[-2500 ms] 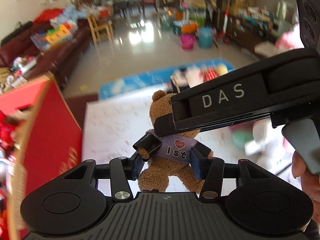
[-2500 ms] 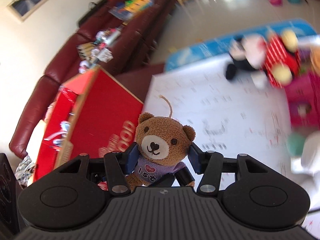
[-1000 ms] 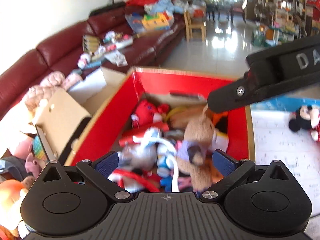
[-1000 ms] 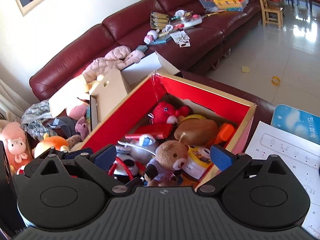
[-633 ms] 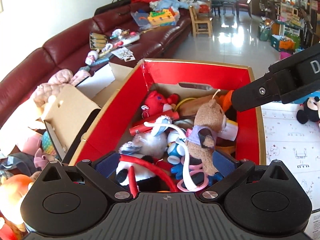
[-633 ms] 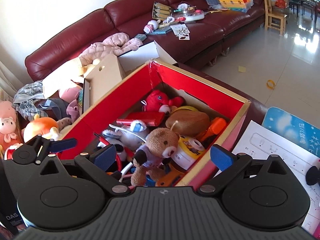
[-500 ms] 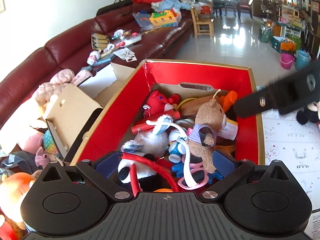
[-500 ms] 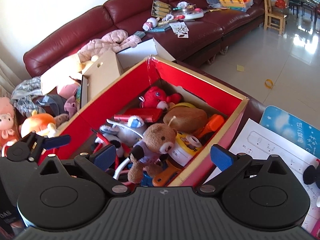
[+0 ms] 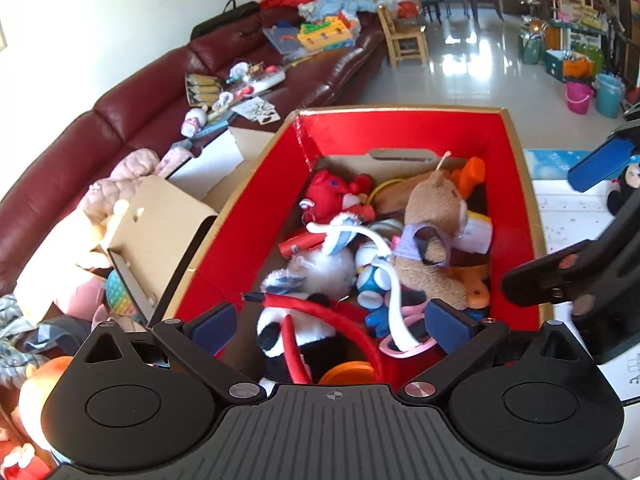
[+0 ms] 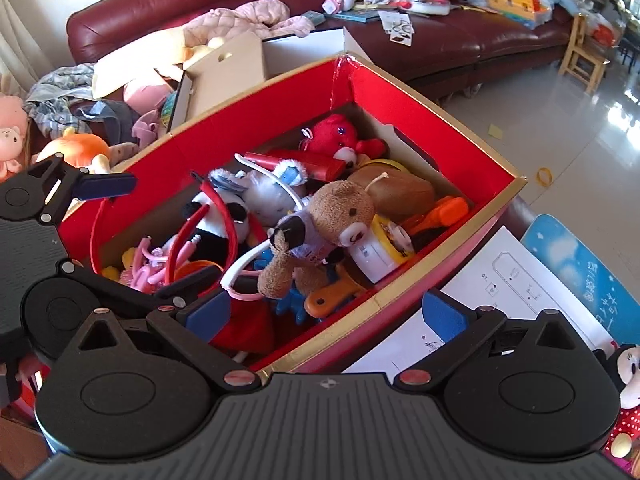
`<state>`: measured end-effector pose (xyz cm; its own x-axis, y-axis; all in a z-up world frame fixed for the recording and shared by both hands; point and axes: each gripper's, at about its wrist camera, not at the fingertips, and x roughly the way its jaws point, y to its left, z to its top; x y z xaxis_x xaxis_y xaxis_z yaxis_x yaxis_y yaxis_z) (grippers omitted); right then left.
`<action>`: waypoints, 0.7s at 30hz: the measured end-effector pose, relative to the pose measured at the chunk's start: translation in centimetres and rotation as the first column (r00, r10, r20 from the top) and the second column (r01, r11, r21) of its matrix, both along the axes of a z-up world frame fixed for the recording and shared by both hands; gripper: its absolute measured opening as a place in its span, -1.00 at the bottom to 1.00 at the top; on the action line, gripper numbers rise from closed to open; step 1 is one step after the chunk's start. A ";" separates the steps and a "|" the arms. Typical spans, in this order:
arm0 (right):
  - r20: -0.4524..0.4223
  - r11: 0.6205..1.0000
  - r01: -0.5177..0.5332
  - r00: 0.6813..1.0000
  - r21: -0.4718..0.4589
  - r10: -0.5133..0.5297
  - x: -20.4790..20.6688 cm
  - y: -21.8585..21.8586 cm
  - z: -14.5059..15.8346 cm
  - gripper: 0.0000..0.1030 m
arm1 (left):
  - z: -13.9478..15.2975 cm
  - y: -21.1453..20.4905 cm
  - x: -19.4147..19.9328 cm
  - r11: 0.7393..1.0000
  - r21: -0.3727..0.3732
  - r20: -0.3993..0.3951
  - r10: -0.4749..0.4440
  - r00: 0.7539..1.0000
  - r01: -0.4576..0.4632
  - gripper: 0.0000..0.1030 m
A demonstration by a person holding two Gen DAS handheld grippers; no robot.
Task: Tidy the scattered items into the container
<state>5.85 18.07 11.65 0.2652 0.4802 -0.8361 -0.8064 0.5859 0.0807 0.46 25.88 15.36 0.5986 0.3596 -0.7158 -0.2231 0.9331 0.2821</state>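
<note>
The red cardboard box (image 9: 400,128) (image 10: 420,128) with a gold rim holds several toys. A brown teddy bear (image 9: 434,232) (image 10: 332,224) in a purple shirt lies on top of the pile, beside a white headband and a panda plush. My left gripper (image 9: 330,326) hovers open over the box's near end, with nothing between its blue pads. My right gripper (image 10: 325,314) is open too, above the box's near rim and apart from the bear. In the left wrist view, a blue pad (image 9: 600,160) of the right gripper shows at the right edge.
A mouse plush (image 10: 628,364) (image 9: 624,196) lies on the white sheet (image 10: 500,280) and blue mat (image 10: 580,264) right of the box. A plain cardboard box (image 9: 160,232) (image 10: 228,68) and soft toys crowd the left. A dark red sofa (image 9: 140,112) runs behind.
Both grippers held the bear 2.5 s ago and carried it over the box. They opened, and the bear now lies in the box. The right gripper has drawn off to the right.
</note>
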 end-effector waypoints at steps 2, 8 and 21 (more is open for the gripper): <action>0.020 1.000 -0.013 1.000 -0.023 0.014 -0.1 0.2 -0.1 0.98 | -0.3 0.6 0.1 1.000 -0.020 -0.012 0.010 1.000 -0.011 1.00; 0.071 0.996 -0.026 0.997 -0.080 0.032 -0.1 0.7 -0.7 0.98 | -1.2 1.8 0.3 0.999 -0.035 -0.043 0.035 0.998 -0.036 1.00; 0.132 0.949 -0.188 0.965 -0.254 0.227 -2.5 3.8 -2.8 0.98 | -2.1 1.5 2.2 0.998 -0.046 -0.076 0.027 0.997 -0.031 0.99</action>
